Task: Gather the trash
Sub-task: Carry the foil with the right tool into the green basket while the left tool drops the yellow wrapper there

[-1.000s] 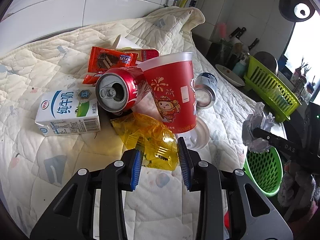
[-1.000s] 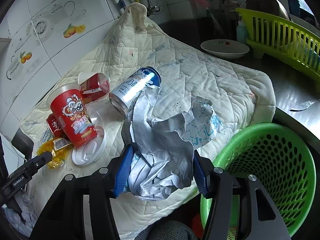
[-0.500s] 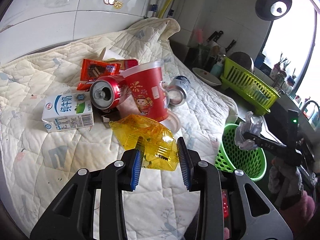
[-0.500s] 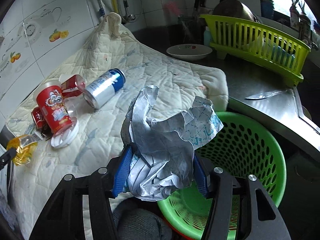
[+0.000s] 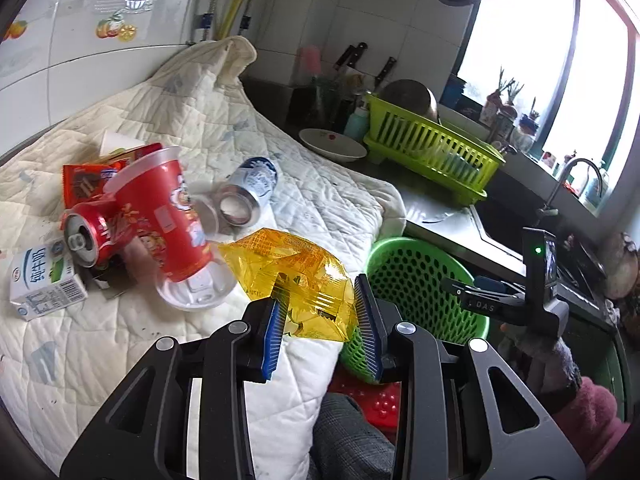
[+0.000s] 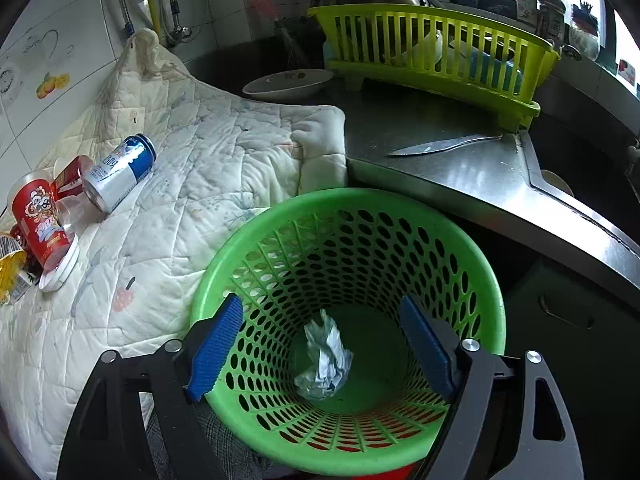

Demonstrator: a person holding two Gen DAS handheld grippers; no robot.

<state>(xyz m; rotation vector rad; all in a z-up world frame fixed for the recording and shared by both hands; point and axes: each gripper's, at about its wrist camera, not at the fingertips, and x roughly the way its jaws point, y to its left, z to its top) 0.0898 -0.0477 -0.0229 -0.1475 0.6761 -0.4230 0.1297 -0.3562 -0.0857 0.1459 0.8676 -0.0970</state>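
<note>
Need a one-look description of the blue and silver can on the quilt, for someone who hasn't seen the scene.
Start at the white quilt covering the counter, left of the green basket. In the pile of trash near the tiled wall, the blue and silver can lies on its side, closest to the quilt's open middle. Its neighbours, the red cup and the red can, are red.

Left wrist view: looks down across quilt (image 5: 168,344) toward window. Right wrist view: close above green basket (image 6: 486,280), facing steeply down. Both share basket, quilt, dish rack (image 5: 432,152).
</note>
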